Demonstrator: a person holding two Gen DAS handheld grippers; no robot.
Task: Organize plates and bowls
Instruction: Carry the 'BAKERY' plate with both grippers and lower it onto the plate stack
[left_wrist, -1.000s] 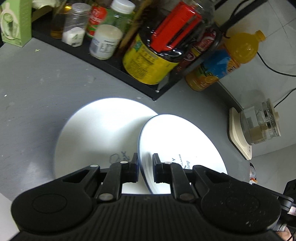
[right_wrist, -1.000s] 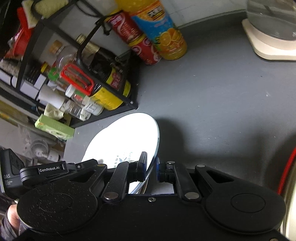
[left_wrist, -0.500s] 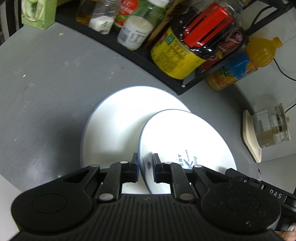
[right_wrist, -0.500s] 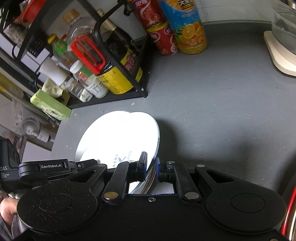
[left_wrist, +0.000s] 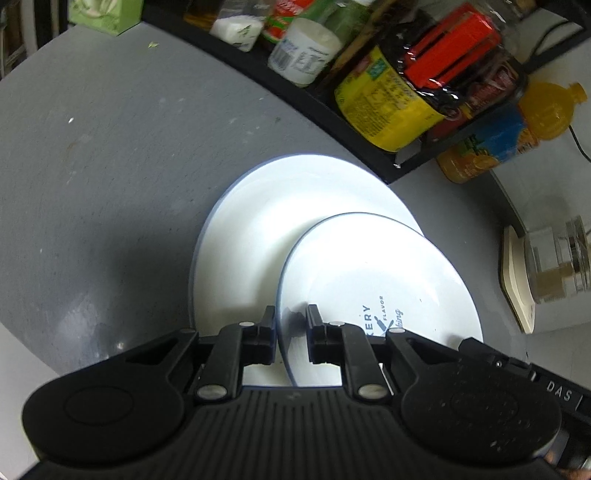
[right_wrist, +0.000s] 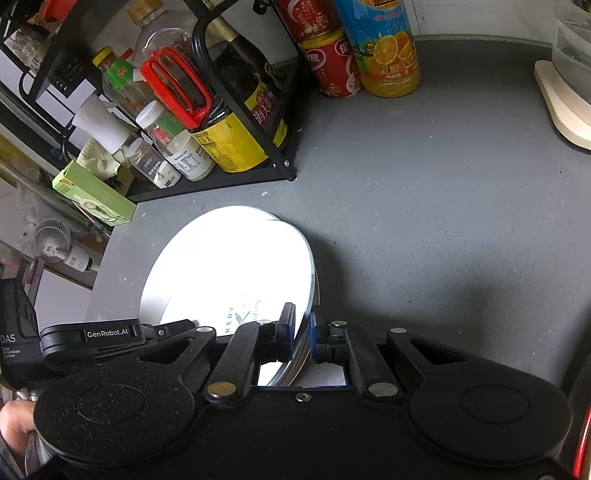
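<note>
While gripped on two opposite sides, small white round plate with thin blue rim and blue lettering (left_wrist: 376, 280) tilted over large white round plate (left_wrist: 258, 236), overlapping its right half. Large plate flat on grey speckled countertop (left_wrist: 110, 166), near the countertop's middle, just in front of black wire condiment rack (left_wrist: 306, 99). Whether the small plate's lower edge touches the large one: cannot tell.

Left gripper (left_wrist: 291, 334): black jaws nearly closed, pinching the small plate's left rim; rim visible between the two fingers (left_wrist: 266, 332). Right gripper (right_wrist: 303, 332): jaws narrowed to a slit, clamped on the same plate's right rim; blue pad on the right-hand finger (right_wrist: 313, 334) against the rim's outer face. From right wrist view, body of the left gripper seen at lower left, with part of a hand (right_wrist: 14, 421) at the frame edge.

Rack along back-left of countertop, holding: dark sauce jug with yellow label and red handle (left_wrist: 399, 99), white-capped seasoning jars (left_wrist: 303, 51). Green cardboard box (right_wrist: 94, 194) on the countertop at the rack's left end. Orange juice bottle with blue label (right_wrist: 388, 48) and red drink can (right_wrist: 332, 66) upright, touching or nearly so, at back edge just right of the rack. Clear glass vessel on cream base (left_wrist: 546, 266) at right edge, well apart from the plates.
</note>
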